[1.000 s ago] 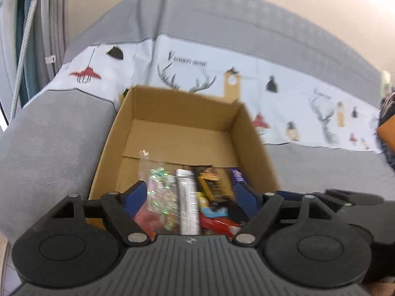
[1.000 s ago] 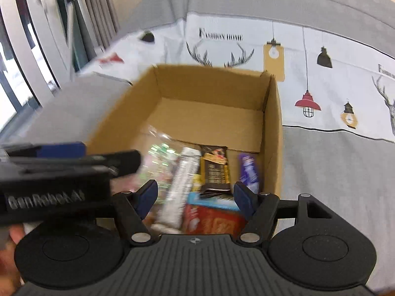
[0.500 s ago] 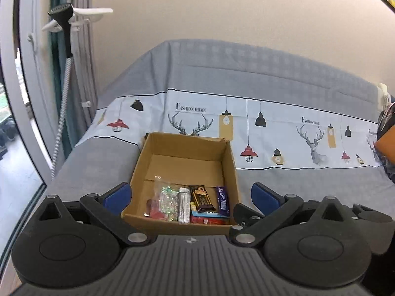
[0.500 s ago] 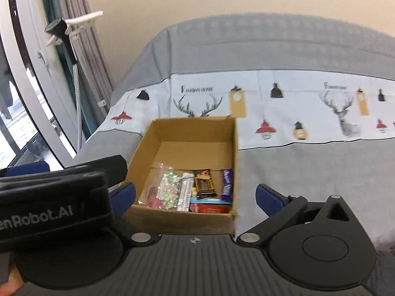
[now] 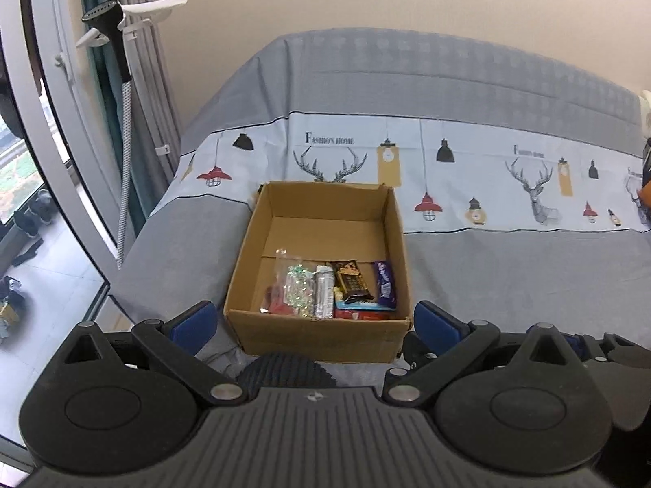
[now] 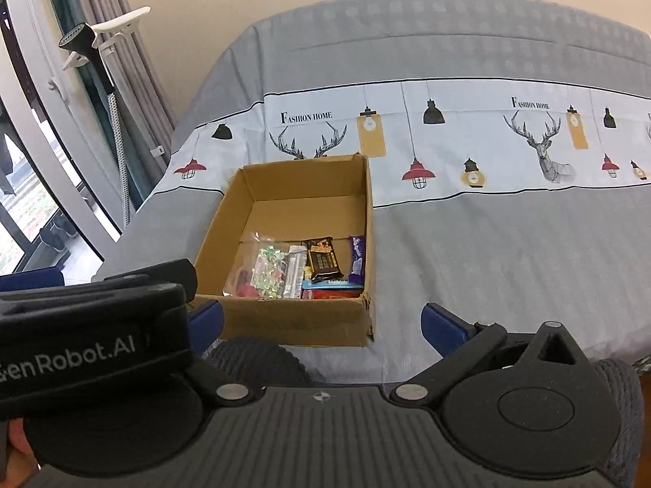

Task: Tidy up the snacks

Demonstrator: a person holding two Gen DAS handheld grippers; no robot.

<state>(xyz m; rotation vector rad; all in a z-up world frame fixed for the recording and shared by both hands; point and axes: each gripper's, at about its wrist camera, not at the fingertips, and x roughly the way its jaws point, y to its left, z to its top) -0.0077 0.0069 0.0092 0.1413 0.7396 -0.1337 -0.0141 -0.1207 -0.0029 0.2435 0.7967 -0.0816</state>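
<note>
On the grey bedspread [image 5: 508, 276], cardboard box [image 5: 321, 335]; both hand-held grippers [image 5: 313, 319] [image 6: 323, 321] spread, empty.

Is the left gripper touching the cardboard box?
Apart. In the left wrist view, the left gripper is open, fingers either side of the cardboard box, with grey bedcover visible between.

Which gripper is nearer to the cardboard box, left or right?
Left, by a small margin. The left gripper faces the cardboard box head-on at its near wall; the right gripper sits slightly further back and more to the right.
</note>
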